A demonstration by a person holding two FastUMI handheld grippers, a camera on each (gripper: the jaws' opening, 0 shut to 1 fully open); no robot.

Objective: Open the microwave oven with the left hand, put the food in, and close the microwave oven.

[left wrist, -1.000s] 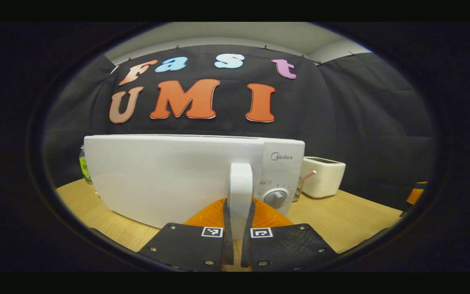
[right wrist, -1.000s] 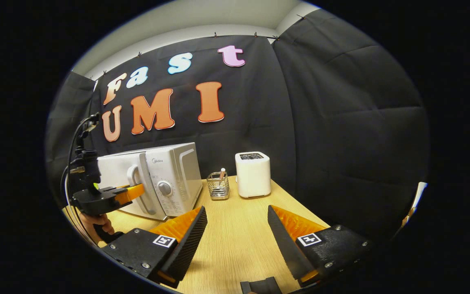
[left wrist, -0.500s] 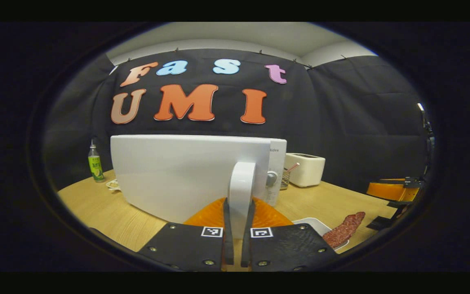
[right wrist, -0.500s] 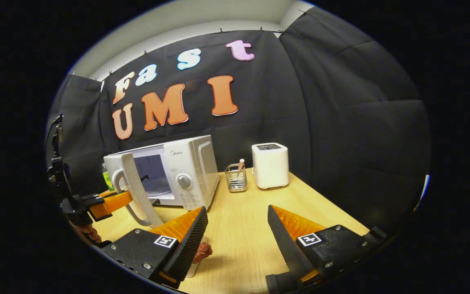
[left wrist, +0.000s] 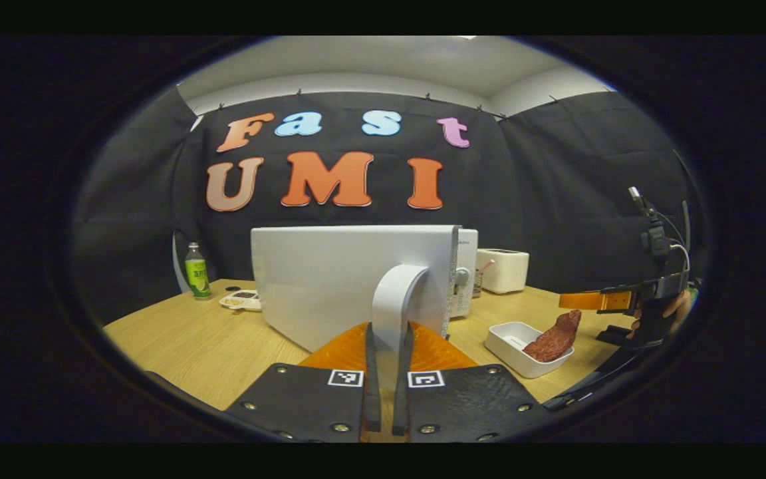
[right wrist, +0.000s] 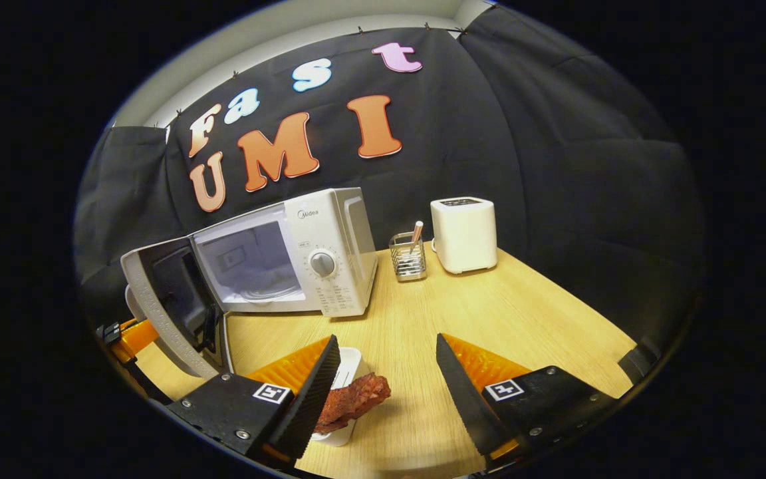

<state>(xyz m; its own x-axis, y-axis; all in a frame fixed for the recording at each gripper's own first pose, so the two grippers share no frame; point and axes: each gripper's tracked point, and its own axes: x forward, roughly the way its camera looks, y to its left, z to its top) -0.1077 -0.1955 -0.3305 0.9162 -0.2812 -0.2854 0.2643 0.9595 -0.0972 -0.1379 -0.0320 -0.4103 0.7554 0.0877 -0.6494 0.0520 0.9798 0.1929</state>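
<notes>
Black cloth walls close in a pale wooden bench point(right wrist: 522, 299) that carries everything. Going from left to right in the right gripper view: the microwave door point(right wrist: 163, 299) hangs swung well out on its left hinge, the left gripper point(left wrist: 386, 352) behind it with its jaws clenched on the door handle point(left wrist: 393, 293). Next comes the microwave oven point(right wrist: 316, 253), its cavity exposed and facing the front of the bench. Beyond it stand a wire holder point(right wrist: 408, 256) and a white toaster point(right wrist: 464, 233).

Nearer the camera, a white dish point(right wrist: 343, 372) bearing a slab of reddish meat point(right wrist: 353, 399) sits just beside the left finger of the right gripper point(right wrist: 386, 392), whose jaws are released and wide apart, grasping nothing. The meat lies low and left of the gap, its long axis running roughly across toward it. Judging by this, the right gripper is much the nearer to the food and would shift left and down to straddle it, then carry it up-left into the cavity.
</notes>
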